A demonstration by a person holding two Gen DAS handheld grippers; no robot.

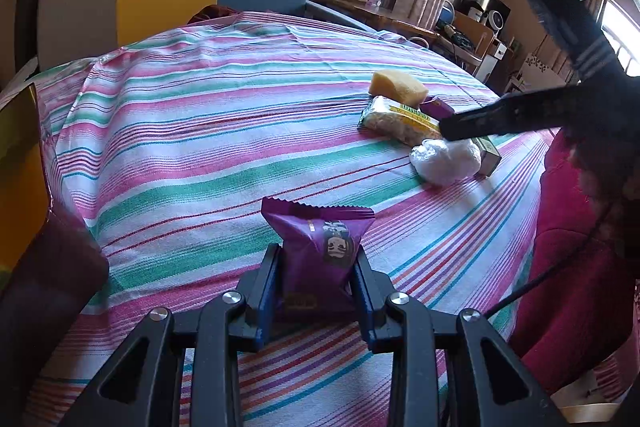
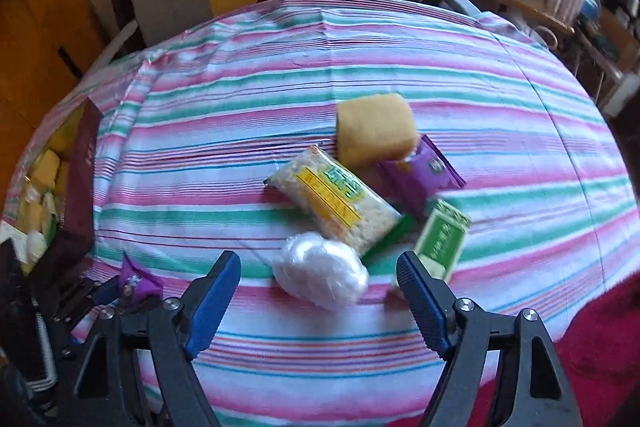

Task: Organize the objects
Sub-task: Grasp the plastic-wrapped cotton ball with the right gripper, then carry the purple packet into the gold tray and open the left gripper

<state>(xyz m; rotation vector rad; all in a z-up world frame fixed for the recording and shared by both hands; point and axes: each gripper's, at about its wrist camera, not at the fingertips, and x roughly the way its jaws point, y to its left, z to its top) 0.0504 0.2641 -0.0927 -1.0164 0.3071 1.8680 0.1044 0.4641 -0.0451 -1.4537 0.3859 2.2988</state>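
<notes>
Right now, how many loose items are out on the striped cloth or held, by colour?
Purple packets: 2, one in the left tongs, one in the pile
Yellow: 2, sponge, rice-cake pack
Green packets: 2
White bundle: 1
Total: 7

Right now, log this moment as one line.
left tongs: shut on purple snack packet | right tongs: open above white plastic bundle | pile on striped cloth
</notes>
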